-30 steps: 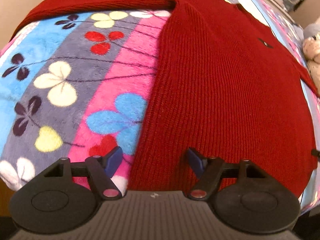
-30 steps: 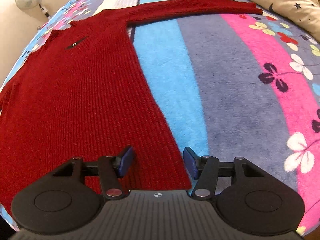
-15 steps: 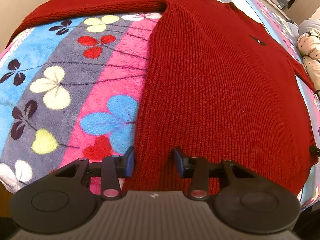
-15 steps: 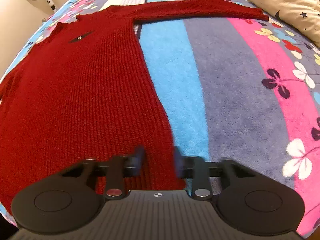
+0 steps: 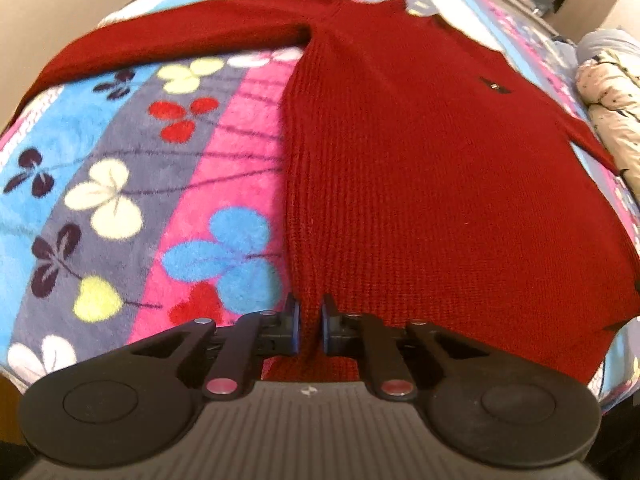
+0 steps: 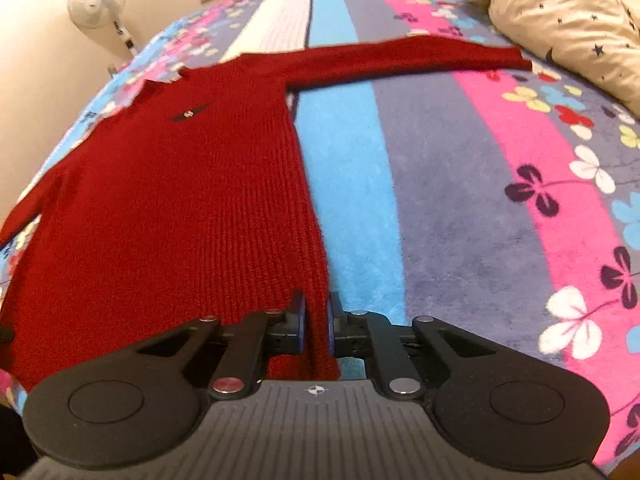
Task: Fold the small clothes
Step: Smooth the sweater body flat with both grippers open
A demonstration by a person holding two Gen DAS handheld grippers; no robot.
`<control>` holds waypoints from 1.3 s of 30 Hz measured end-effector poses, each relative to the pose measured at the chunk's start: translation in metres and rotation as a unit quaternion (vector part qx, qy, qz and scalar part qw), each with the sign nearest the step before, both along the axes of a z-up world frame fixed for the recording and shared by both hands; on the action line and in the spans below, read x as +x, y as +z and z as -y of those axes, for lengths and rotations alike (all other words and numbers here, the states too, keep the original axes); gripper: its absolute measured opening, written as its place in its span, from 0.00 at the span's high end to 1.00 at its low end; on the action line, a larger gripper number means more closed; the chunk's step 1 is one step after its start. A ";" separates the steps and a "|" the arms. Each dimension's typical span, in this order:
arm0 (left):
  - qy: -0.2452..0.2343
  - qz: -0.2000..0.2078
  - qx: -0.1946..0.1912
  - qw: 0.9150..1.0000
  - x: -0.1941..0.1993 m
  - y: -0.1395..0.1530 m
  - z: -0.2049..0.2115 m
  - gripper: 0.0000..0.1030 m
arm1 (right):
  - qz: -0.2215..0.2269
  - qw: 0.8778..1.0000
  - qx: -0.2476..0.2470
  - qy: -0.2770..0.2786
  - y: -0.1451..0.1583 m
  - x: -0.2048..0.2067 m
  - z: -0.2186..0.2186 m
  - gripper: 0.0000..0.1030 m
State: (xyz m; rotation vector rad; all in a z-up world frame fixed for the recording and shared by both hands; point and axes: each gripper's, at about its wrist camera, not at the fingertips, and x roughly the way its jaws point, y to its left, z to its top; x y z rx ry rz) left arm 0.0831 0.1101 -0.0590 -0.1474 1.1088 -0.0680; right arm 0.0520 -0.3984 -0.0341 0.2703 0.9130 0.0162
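Sweater hem between both tongs

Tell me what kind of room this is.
Most likely a bedroom: the red sweater lies flat on a plush flowered blanket that covers a bed, a star-print quilt is bunched at its far corner, and a standing fan is by the wall.

Black tongs, blue pads, ribbed grey base.

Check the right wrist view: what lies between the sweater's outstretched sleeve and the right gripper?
Only bare blanket, in blue and grey stripes, lies between the sleeve and the right gripper, which is shut on the sweater hem corner.
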 end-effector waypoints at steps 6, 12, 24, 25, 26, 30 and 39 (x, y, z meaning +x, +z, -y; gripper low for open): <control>0.041 0.055 -0.004 0.998 -0.018 0.026 -0.020 0.93 | 0.012 1.000 0.027 -0.001 0.007 -0.010 0.004 0.92; 0.006 -0.006 0.024 1.000 -0.008 0.001 -0.010 0.89 | -0.016 0.999 0.033 -0.029 -0.001 -0.004 0.013 0.92; -0.023 0.089 0.054 0.994 0.001 0.023 0.023 0.51 | 0.022 0.998 -0.035 -0.038 0.002 0.008 -0.005 0.65; -0.033 0.082 0.056 0.995 0.000 0.021 0.027 0.49 | 0.023 0.999 -0.033 -0.025 0.001 0.009 -0.009 0.62; -0.045 0.067 0.060 0.995 0.002 0.016 0.033 0.45 | 0.018 0.999 -0.030 -0.013 -0.001 0.011 -0.012 0.59; -0.065 -0.012 0.078 0.995 0.008 -0.014 0.050 0.35 | -0.066 0.995 -0.061 0.037 -0.031 0.025 -0.029 0.50; -0.053 0.023 0.090 0.994 0.006 -0.003 0.059 0.27 | -0.033 0.995 -0.085 0.028 -0.022 0.025 -0.033 0.45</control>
